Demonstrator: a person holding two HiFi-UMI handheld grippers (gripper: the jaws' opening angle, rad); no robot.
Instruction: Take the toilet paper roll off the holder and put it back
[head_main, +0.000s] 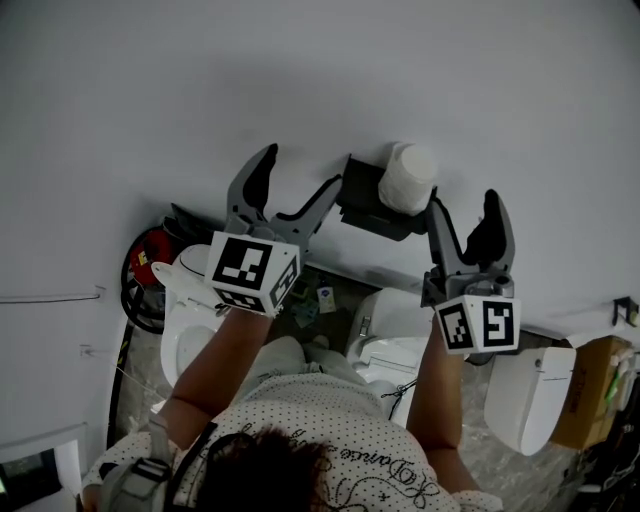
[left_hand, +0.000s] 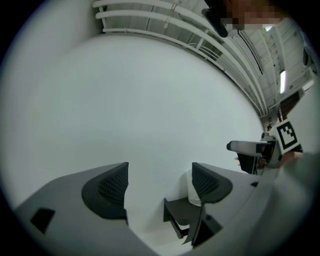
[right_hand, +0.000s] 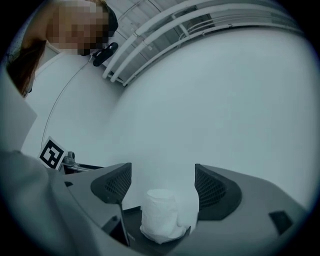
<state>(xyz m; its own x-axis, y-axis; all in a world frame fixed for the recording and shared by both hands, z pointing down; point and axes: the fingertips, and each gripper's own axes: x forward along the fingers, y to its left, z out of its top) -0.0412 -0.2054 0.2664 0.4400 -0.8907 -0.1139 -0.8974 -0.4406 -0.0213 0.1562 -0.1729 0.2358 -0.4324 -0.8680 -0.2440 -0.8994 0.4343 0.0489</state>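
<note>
A white toilet paper roll (head_main: 407, 177) stands upright on a black holder (head_main: 362, 203) fixed to the white wall. My left gripper (head_main: 300, 168) is open just left of the holder, with nothing between its fingers. In the left gripper view the holder (left_hand: 181, 214) shows low between the jaws, and the roll (left_hand: 192, 194) is half hidden behind the right finger. My right gripper (head_main: 465, 200) is open just right of the roll. In the right gripper view the roll (right_hand: 160, 215) stands ahead between the pads, touching neither.
Below the wall stand white toilets (head_main: 188, 335) (head_main: 398, 352) (head_main: 525, 395). A red object with black hoses (head_main: 148, 265) lies at the left, and a cardboard box (head_main: 590, 392) at the right. The person's arms and patterned shirt fill the lower middle.
</note>
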